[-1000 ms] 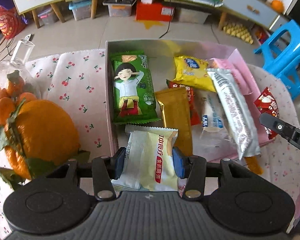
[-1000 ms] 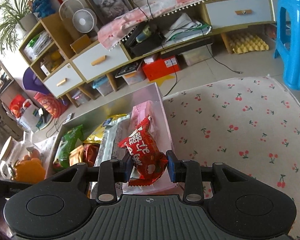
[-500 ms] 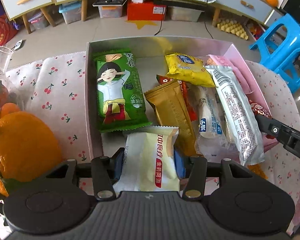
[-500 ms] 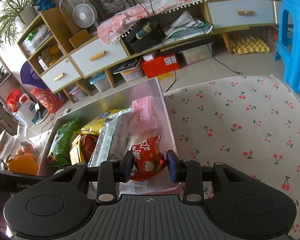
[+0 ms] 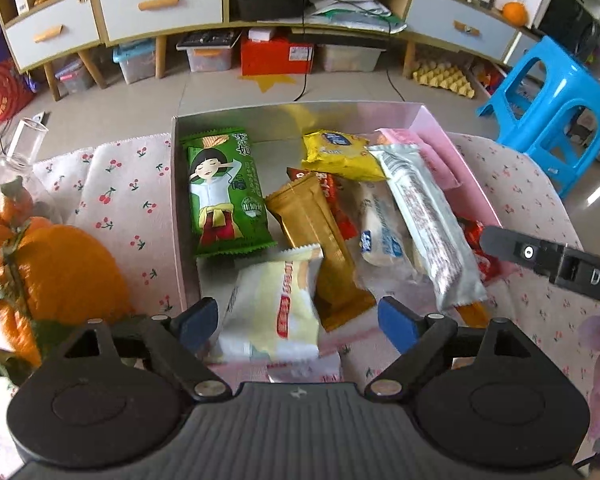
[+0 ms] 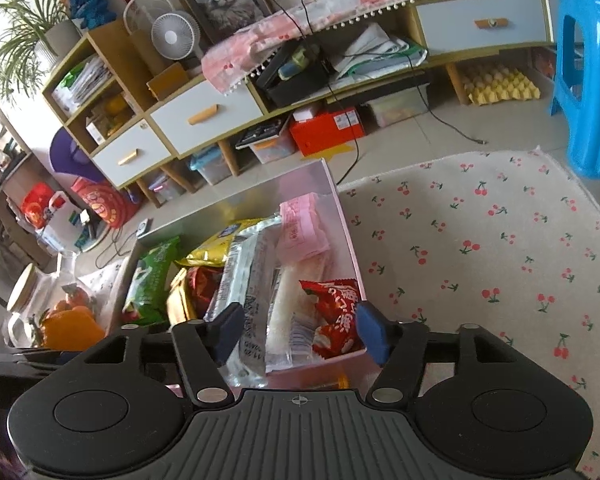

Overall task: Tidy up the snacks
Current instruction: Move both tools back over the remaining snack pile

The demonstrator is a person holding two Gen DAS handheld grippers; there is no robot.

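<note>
Leftmost in the left wrist view, an orange pumpkin-shaped ornament [image 5: 56, 268] sits on the cherry-print tablecloth [image 5: 128, 196], just beside the pink box [image 5: 466, 168] that fills the middle of the frame. Inside the box, from left to right, lie a green snack packet with a cartoon girl [image 5: 226, 192], a gold bar wrapper [image 5: 320, 248], a yellow biscuit packet [image 5: 340, 156] at the upper middle, and a long silver wrapper [image 5: 428, 220]. At lower centre the left gripper [image 5: 298, 322] has its jaws spread wide, and a cream-white snack packet [image 5: 276, 312] lies loose between them, partly over the gold wrapper, touching neither pad.

Over in the right wrist view, the green packet lies at the box's left, then the silver wrapper, a pink packet [image 6: 302, 230] at centre, and a red snack packet [image 6: 336, 312] against the box's right wall. The right gripper [image 6: 300, 332] is likewise wide open, with the red packet near its right pad.
</note>
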